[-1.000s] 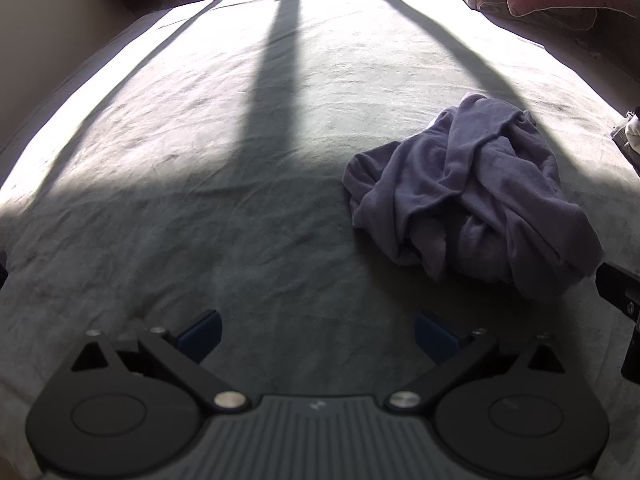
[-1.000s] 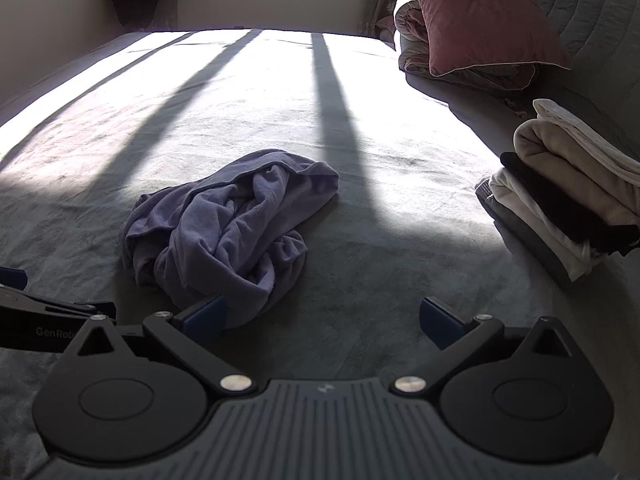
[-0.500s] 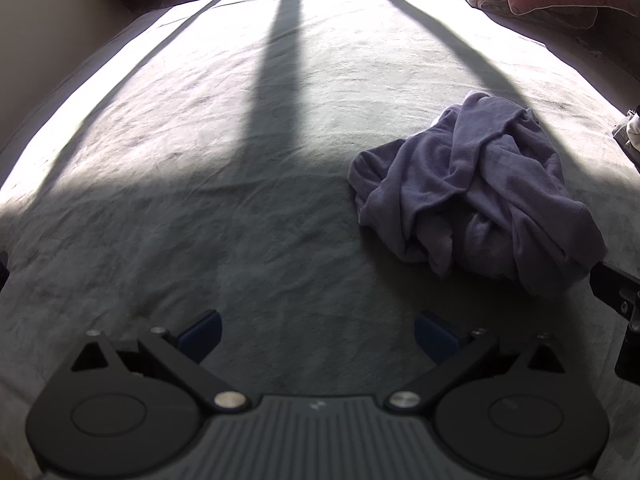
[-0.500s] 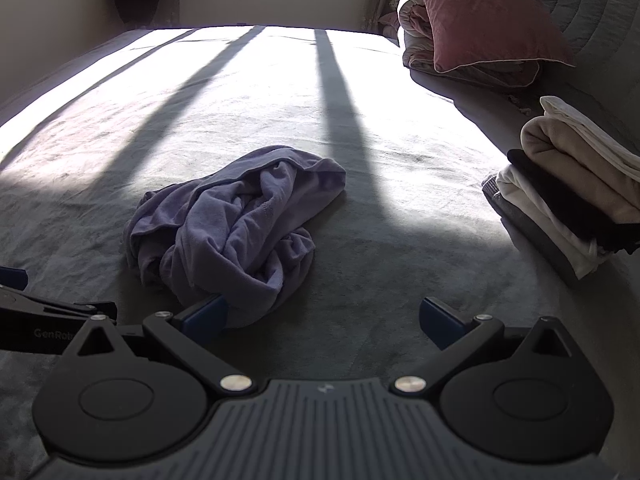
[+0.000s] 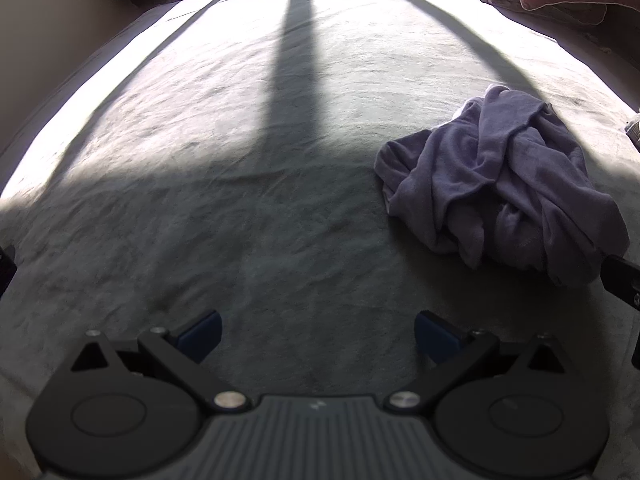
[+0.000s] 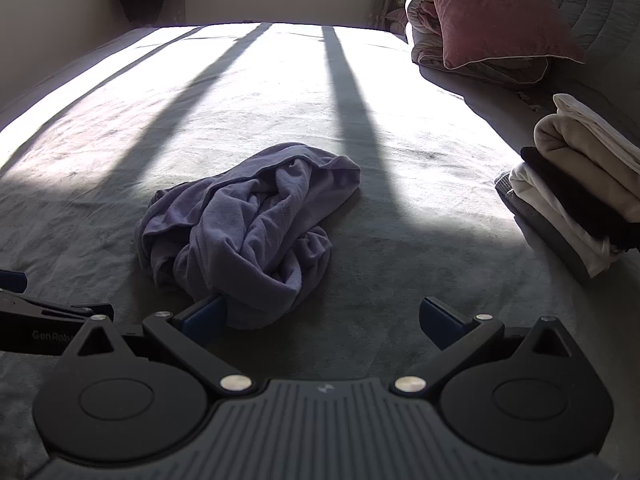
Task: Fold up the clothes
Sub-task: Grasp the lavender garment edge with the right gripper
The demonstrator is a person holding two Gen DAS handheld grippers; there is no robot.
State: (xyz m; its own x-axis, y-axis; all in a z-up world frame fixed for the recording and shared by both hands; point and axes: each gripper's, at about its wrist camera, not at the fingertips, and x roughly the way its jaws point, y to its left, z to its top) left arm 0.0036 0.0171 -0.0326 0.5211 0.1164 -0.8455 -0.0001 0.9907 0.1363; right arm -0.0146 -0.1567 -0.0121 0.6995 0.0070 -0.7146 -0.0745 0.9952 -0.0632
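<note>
A crumpled purple garment lies in a heap on the grey bed. In the left wrist view it sits to the right of and beyond my left gripper, which is open over bare bedding. In the right wrist view the same purple garment lies just ahead and left of centre. My right gripper is open, its left fingertip at the garment's near edge, with nothing held. The left gripper's body shows at the left edge there.
A stack of folded clothes in cream, black and white rests at the right of the bed. A pink pillow lies on rolled bedding at the far right. Bright sun stripes cross the bed's far half.
Both grippers have edged slightly forward and tilted down. The garment sits a little nearer to the right gripper's left fingertip. Both grippers stay open.
</note>
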